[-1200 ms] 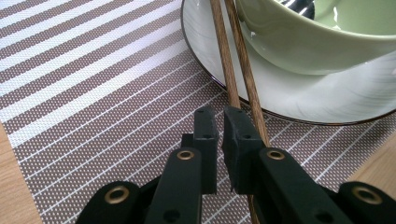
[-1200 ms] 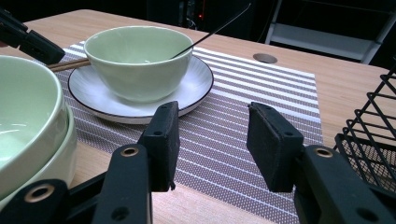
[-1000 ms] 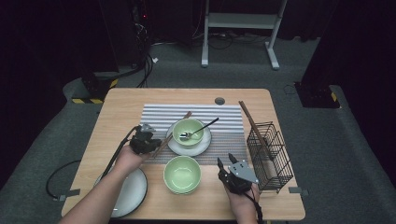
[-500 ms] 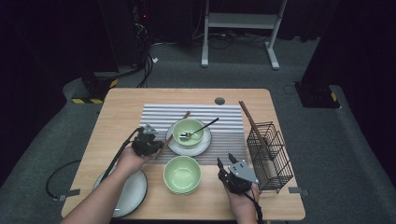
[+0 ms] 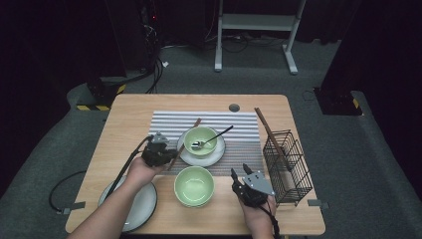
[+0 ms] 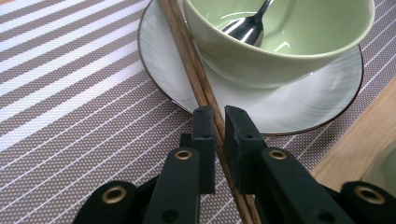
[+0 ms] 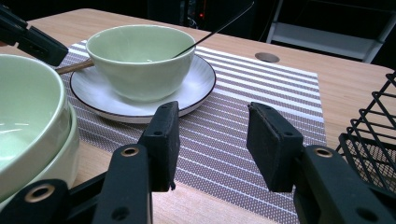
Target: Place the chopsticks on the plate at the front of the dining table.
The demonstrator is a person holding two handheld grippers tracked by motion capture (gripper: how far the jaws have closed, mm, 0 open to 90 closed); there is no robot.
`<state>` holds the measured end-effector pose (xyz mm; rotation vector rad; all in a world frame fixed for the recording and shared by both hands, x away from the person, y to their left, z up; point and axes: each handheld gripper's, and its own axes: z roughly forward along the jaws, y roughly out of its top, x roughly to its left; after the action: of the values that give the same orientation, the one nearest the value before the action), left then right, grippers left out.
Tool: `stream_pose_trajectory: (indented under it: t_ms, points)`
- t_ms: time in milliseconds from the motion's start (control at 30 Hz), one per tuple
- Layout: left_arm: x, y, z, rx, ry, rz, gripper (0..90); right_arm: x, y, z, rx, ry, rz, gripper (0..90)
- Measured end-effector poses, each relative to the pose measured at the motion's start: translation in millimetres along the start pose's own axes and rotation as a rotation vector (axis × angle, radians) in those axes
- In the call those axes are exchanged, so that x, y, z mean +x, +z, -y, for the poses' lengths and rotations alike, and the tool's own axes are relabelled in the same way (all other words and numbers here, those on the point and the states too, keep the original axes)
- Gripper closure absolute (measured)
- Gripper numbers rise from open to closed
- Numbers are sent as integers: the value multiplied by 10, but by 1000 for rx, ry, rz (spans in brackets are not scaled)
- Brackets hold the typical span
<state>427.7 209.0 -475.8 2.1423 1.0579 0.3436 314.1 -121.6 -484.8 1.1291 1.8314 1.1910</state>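
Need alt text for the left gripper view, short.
The left gripper is shut on a pair of wooden chopsticks that lies across the rim of a white plate. On the plate stands a green bowl with a metal spoon, all on a striped placemat.

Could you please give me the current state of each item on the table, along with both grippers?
left gripper: shut on the chopsticks
chopsticks: lying over the saucer rim, beside the bowl
right gripper: open, nothing between its jaws
far bowl: upright on the saucer, spoon inside
spoon: leaning in the far bowl
near bowls: stacked, no contents visible
wire basket: upright, one chopstick leaning in it
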Motion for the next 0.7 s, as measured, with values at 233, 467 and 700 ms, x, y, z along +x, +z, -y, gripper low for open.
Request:
stream_pose_trajectory:
  t_ms: [233, 467, 700]
  points:
    - [10, 22, 5, 13, 2, -18, 822, -19, -2, 5, 1, 2, 1, 541]
    - [24, 30, 15, 21, -8, -8, 824, -17, -4, 0, -2, 0, 0, 541]
    - [18, 31, 35, 22, -10, -7, 830, -18, -5, 1, -2, 0, 1, 541]
